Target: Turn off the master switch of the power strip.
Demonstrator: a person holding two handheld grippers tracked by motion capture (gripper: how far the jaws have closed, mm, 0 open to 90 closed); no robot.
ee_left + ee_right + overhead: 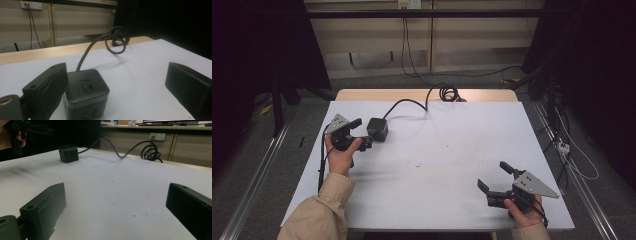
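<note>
Sitting at ten o'clock on the white table, the dark cube power strip rests just beside the left gripper, whose jaws are spread wide. At five o'clock, the right gripper is spread too, holding nothing.

Dim room, light falls mostly on the desk, which has a white top with faint reddish specks and a bare wood strip along its far edge. Grey floor all around. Beige panelled back wall with a dark horizontal rail across it. White wall socket up top, black cables hanging down from it. Black curtains both sides. Metal floor rails run along left and right. White power strip on the floor at right.
</note>
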